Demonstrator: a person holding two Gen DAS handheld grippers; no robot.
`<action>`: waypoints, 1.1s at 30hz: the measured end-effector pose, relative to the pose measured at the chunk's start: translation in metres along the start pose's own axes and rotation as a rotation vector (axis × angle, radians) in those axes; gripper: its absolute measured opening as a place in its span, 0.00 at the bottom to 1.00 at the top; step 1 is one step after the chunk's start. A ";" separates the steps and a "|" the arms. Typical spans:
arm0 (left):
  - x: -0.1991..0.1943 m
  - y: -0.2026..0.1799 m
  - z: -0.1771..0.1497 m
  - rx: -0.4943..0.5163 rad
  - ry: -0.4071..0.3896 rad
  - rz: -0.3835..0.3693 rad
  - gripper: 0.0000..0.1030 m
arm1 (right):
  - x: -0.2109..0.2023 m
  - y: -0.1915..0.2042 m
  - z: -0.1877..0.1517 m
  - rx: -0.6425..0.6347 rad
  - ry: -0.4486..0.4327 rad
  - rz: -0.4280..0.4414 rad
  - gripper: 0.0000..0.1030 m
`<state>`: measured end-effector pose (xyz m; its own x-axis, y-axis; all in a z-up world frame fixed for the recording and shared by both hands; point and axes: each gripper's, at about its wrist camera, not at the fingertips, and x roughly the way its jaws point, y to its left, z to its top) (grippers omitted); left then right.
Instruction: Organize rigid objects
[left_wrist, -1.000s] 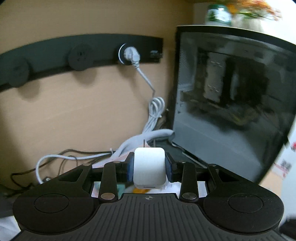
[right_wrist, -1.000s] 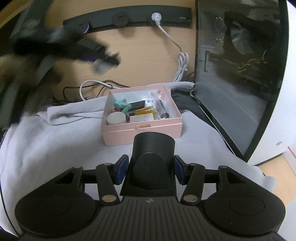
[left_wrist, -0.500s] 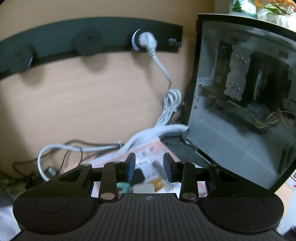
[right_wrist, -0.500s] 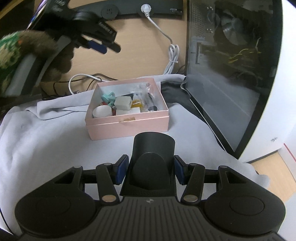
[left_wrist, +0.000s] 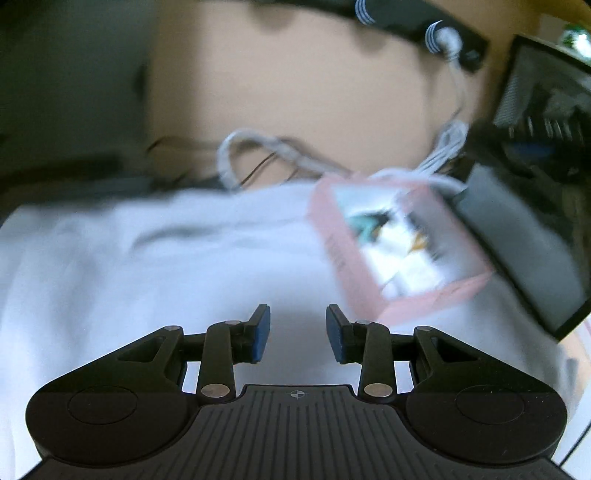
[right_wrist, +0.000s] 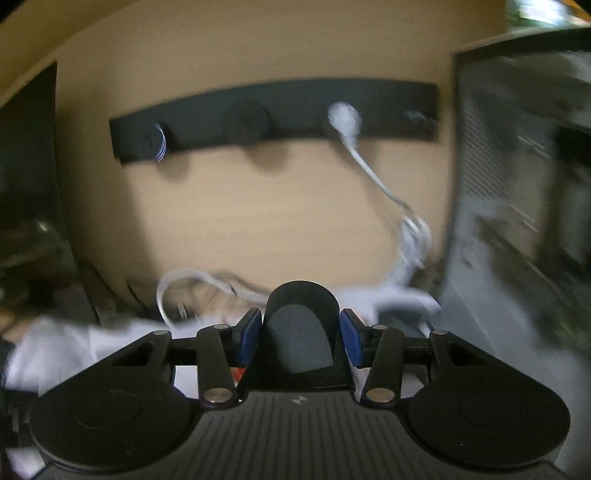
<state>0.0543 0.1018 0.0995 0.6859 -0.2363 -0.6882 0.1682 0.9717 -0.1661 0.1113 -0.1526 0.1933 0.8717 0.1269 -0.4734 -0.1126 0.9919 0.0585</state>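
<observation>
While both views smear with motion blur, the left gripper (left_wrist: 297, 334) tilts downward over a white cloth (left_wrist: 147, 280), its blue pads (left_wrist: 261, 332) spread apart with nothing between them. Pink box (left_wrist: 373, 291) sits ahead and to the right on the cloth, skewed in this view; its contents read only as teal, white and orange blurs (too smeared to name). A glass-sided computer case (left_wrist: 524, 229) stands just beside the box's far right side.

Right gripper (right_wrist: 297, 334) points at a shallower angle toward the wooden back wall (right_wrist: 258, 206), where a black socket strip (right_wrist: 280, 118) carries a white plug and cable (right_wrist: 347, 122). Between its blue pads sits a dark rounded object (right_wrist: 300, 332), arch-topped, both pads pressed against its sides; the jaws have just been closing a little around it. White cloth shows below and to the left of this gripper. The pink box is not visible here.
</observation>
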 end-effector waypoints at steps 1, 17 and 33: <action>0.000 0.006 -0.008 -0.012 0.005 0.012 0.36 | 0.009 0.001 0.006 -0.018 0.010 -0.008 0.52; 0.029 -0.027 -0.096 -0.015 0.018 0.064 0.38 | 0.009 0.020 -0.177 -0.060 0.361 -0.054 0.70; 0.058 -0.089 -0.110 0.026 -0.143 0.239 0.60 | 0.024 -0.011 -0.213 -0.074 0.268 -0.027 1.00</action>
<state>0.0011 0.0016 -0.0028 0.8010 -0.0002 -0.5987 0.0063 0.9999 0.0080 0.0314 -0.1611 -0.0058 0.7185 0.0857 -0.6902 -0.1342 0.9908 -0.0168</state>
